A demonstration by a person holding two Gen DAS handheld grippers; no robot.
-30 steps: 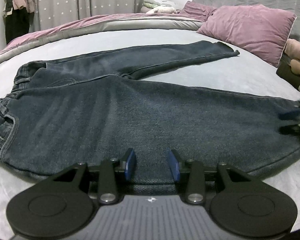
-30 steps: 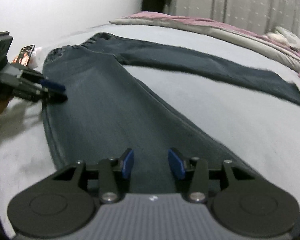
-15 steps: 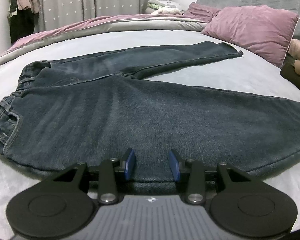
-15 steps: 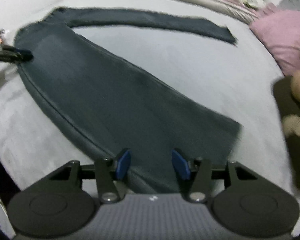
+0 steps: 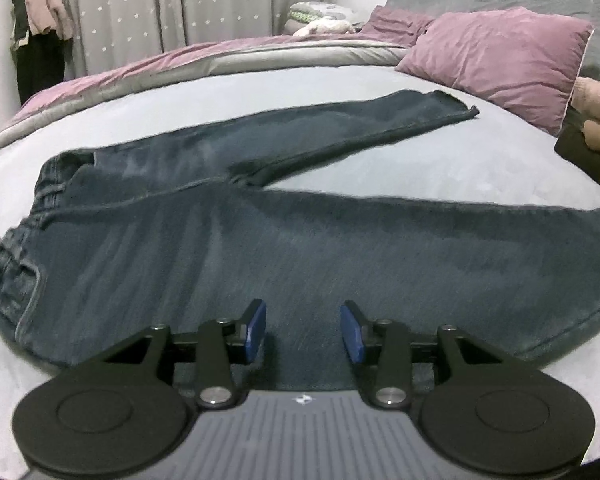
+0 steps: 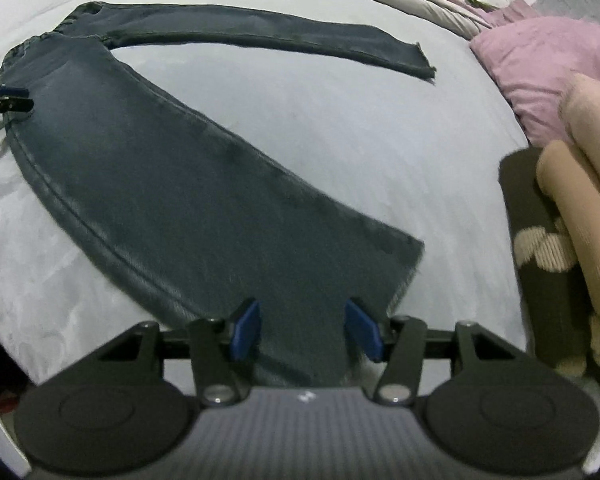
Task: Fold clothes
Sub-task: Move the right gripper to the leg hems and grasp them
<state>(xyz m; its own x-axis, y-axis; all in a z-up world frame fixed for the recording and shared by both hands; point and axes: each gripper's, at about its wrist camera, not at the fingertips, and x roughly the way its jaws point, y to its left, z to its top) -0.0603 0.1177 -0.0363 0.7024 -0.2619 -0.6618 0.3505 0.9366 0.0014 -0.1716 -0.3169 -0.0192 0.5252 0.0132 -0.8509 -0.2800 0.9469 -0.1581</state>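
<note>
Across a grey bedspread [image 5: 440, 168] dark jeans [image 5: 300, 248] lie flat with legs splayed, apparently ready for folding, as the left gripper [image 5: 302, 330] at lower centre and right gripper [image 6: 305, 330] hover unclenched, jaws just widened, over denim near waist and hem.

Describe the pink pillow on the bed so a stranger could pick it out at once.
Start at the grey bed where dark jeans lie spread flat. Follow the farther trouser leg to its hem: just past it, toward the grey headboard, leans the pink pillow. It is the one plump mauve cushion there, unlike the flat mauve and grey duvet along the far edge and the beige and dark folded clothes beside it.
</note>
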